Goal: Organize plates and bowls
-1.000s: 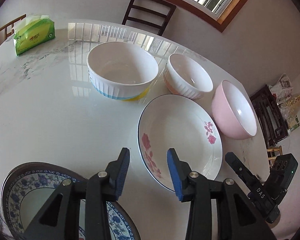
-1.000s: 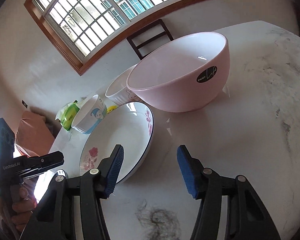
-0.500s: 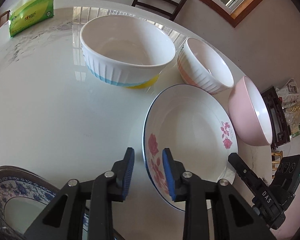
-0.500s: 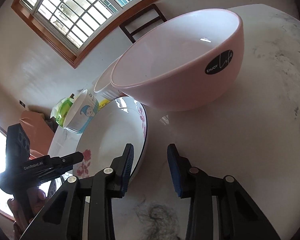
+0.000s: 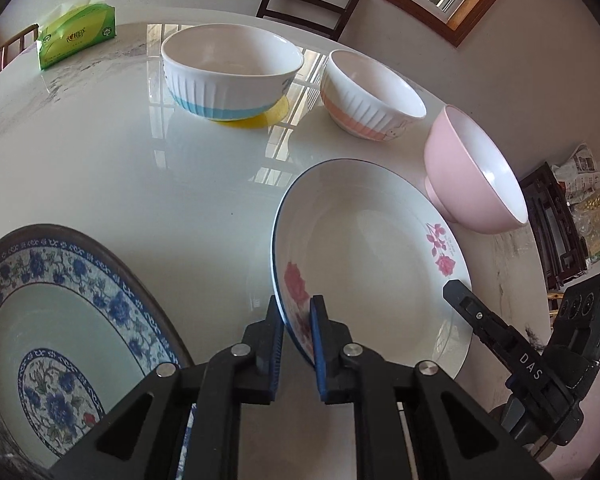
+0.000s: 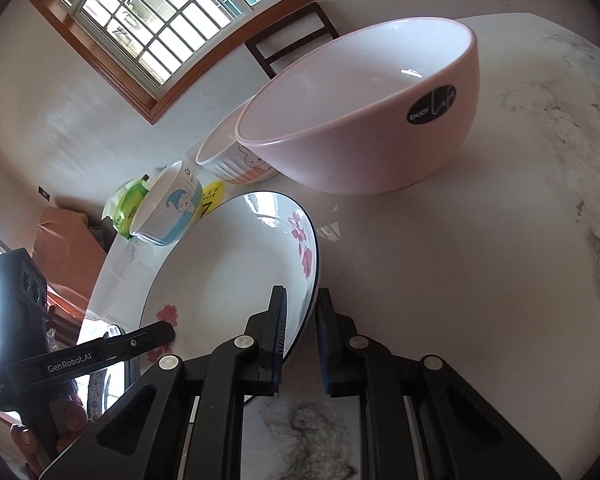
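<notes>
Both tongs clamped on rose plate [image 5: 372, 240] rim, pink bowl [image 6: 364, 120] sticker "ENJOY"

Barred window [image 6: 172, 20], dark chair [image 5: 308, 0]

Right gripper [image 6: 300, 320] has just been closing and now it's clamped on the near rim of the rose-print plate [image 6: 220, 280], one blue pad inside the rim and one outside, with the plate sitting on the white marble table [image 6: 500, 280]. The big pink bowl [image 6: 364, 120] with a black round sticker sits just past the plate, with a ribbed bowl with a bunny on it [image 6: 236, 160] tucked behind it, then a blue-banded bowl with a cartoon kid [image 6: 172, 208] and a green tissue pack [image 6: 128, 208] further left. Left gripper [image 6: 156, 332] reaches in from the lower left and covers the plate's far rim, though I can't make out its jaws from here, and there's a dark clump of hair [image 6: 304, 440] on the table right under the right gripper.
</notes>
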